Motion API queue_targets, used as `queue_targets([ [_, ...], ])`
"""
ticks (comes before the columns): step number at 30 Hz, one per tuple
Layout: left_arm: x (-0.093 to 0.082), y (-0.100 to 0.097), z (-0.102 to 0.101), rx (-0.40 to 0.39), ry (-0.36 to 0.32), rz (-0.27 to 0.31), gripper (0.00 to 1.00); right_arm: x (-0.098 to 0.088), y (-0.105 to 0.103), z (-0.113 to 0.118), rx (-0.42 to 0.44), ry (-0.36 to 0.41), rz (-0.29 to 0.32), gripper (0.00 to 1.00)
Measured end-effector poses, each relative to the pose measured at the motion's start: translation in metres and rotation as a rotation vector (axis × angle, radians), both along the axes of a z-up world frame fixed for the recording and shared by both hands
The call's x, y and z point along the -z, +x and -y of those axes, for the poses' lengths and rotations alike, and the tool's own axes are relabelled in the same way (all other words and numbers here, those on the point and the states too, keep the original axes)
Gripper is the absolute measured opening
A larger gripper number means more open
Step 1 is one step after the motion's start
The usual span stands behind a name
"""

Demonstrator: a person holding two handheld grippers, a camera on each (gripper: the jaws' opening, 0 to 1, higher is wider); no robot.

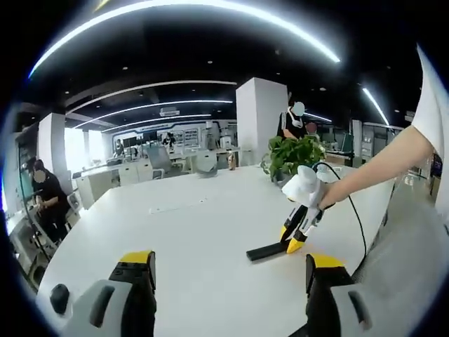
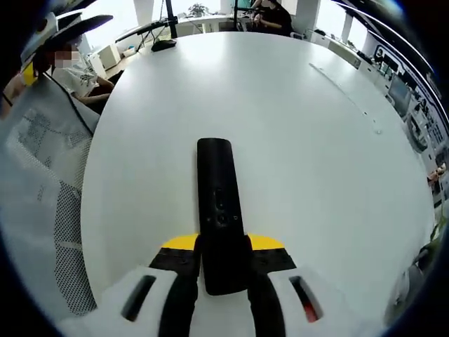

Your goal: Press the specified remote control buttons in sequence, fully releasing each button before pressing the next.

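Right gripper view looks straight down my right gripper: its yellow-tipped jaws sit close on either side of the black remote, hugging its near end, so I have it clamped. The remote lies flat on the white table, pointing away from me toward the far edge, its buttons facing up, roughly midway across the table and nearer my edge than the far one. A mesh chair stands just off the table's left edge.

Left gripper view shows my left gripper low at the near edge of the table, jaws spread wide with nothing between them and touching nothing that I can see. Across from it, toward the table's right edge, my right gripper slants down with its yellow tips on the end of the remote, my hand behind it. A potted plant stands near the far edge.
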State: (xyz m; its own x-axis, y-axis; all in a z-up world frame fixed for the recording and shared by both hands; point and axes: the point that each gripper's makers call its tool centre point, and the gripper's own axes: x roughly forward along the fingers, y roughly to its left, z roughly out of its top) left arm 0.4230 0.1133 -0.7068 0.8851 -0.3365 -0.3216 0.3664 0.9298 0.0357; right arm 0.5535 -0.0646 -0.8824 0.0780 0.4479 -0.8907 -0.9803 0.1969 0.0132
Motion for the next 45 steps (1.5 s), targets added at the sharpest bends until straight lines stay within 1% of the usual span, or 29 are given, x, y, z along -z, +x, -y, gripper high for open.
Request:
queue_targets([
  [7,0.001,0.000,0.000,-0.002,-0.008,-0.011,0.91,0.001,0.011,0.001,0.000,0.001,-0.005,0.24],
  [25,0.004,0.001,-0.001,0.000,0.004,-0.022,0.90,0.001,0.029,0.002,0.014,-0.003,0.003,0.25],
  [32,0.005,0.000,0.000,0.004,0.006,-0.026,0.90,0.000,0.030,0.002,0.023,0.008,0.010,0.25],
  [35,0.004,0.000,-0.001,0.002,0.006,-0.024,0.90,0.000,0.029,0.002,0.048,0.032,0.020,0.25],
  [37,0.004,0.001,-0.001,0.000,0.005,-0.024,0.90,-0.001,0.029,0.003,0.069,0.055,0.023,0.25],
  [39,0.004,0.001,-0.001,-0.001,0.003,-0.024,0.90,-0.002,0.029,0.002,0.105,0.096,0.031,0.25],
  [42,0.004,0.001,-0.002,-0.001,0.004,-0.024,0.89,-0.002,0.030,0.003,0.138,0.125,0.042,0.26],
  [43,0.004,0.000,-0.001,-0.002,0.004,-0.025,0.89,-0.002,0.031,0.002,0.158,0.134,0.043,0.26],
  [44,0.004,0.000,-0.002,-0.002,0.004,-0.025,0.89,-0.002,0.032,0.002,0.217,0.148,0.034,0.27],
  [45,0.004,0.001,-0.002,-0.002,0.003,-0.025,0.89,-0.002,0.033,0.002,0.225,0.154,0.039,0.29],
])
